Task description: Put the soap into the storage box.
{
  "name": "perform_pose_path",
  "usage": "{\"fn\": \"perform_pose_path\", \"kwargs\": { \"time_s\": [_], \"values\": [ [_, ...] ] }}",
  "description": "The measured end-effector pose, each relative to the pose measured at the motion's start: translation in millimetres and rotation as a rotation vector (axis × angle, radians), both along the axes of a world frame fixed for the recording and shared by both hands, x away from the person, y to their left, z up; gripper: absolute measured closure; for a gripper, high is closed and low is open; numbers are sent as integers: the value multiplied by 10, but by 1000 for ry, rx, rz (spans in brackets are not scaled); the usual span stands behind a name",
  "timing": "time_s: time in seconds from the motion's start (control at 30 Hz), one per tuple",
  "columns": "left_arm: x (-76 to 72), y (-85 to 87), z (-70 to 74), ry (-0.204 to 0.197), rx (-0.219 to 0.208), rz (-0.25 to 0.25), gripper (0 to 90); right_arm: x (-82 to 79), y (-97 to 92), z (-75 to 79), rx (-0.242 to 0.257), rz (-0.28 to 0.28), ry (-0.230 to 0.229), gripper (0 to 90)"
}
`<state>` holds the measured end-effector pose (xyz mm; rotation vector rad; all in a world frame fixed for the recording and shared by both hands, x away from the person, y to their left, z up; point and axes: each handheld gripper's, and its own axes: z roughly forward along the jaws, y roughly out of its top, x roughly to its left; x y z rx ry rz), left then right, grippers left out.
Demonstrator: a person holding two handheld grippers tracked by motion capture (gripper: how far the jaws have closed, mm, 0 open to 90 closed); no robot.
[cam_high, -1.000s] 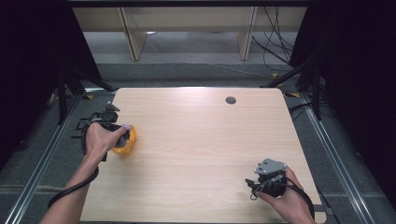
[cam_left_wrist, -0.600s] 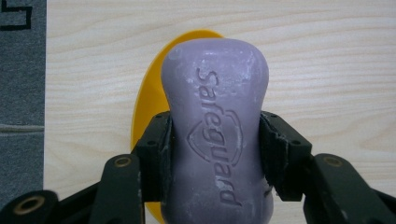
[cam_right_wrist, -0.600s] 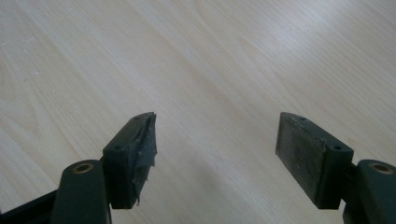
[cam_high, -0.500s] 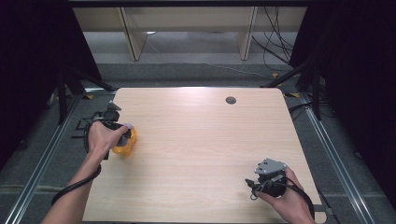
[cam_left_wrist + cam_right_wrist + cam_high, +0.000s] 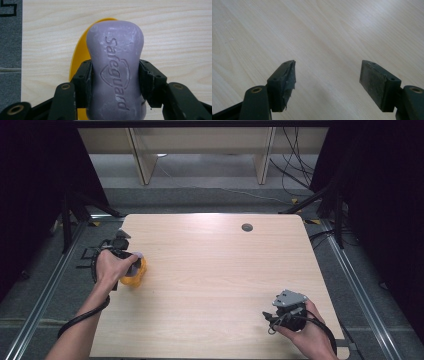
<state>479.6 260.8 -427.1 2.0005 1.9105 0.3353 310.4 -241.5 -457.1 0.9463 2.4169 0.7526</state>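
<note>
The left gripper (image 5: 131, 265) was clamped on a purple soap bar (image 5: 116, 70); both pads pressed the bar at its narrowed waist, and the embossed lettering faced the camera; beneath the bar lay a yellow dish (image 5: 77, 60), its curved rim showing to the left of the soap, though whether the bar touched the dish could not be told. In the high view the dish (image 5: 134, 275) sat near the left edge of the wooden table (image 5: 215, 270), with the left hand (image 5: 111, 267) over it; the dark floor strip ran close beside it in the left gripper view. The right gripper (image 5: 327, 82) stood with its jaws wide apart and nothing between them, bare wood under them; in the high view it (image 5: 285, 312) rested near the table's front right corner, held by the right hand (image 5: 307, 332). The middle and far side of the table lay open between the two; a small dark grommet (image 5: 247, 227) sat near the far edge.
</note>
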Motion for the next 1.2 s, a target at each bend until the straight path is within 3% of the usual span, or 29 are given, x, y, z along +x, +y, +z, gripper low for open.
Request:
{"fn": "perform_pose_path", "kwargs": {
  "time_s": [0.57, 0.8, 0.93, 0.97, 1.2],
  "values": [
    [44, 49, -111, 23, -14, -10, 485, 8, -3, 0, -7, 9, -6, 297],
    [55, 47, -135, 12, -2, -21, 485, 9, -3, -2, -9, 10, -5, 297],
    [63, 50, -149, 32, 11, -48, 485, 9, -3, -3, -8, 10, -5, 297],
    [59, 48, -168, 13, 12, -55, 485, 9, -2, -5, -7, 9, -8, 297],
    [69, 64, -234, 31, 36, -82, 484, 9, -1, -7, -9, 11, -5, 297]
  ]
}}
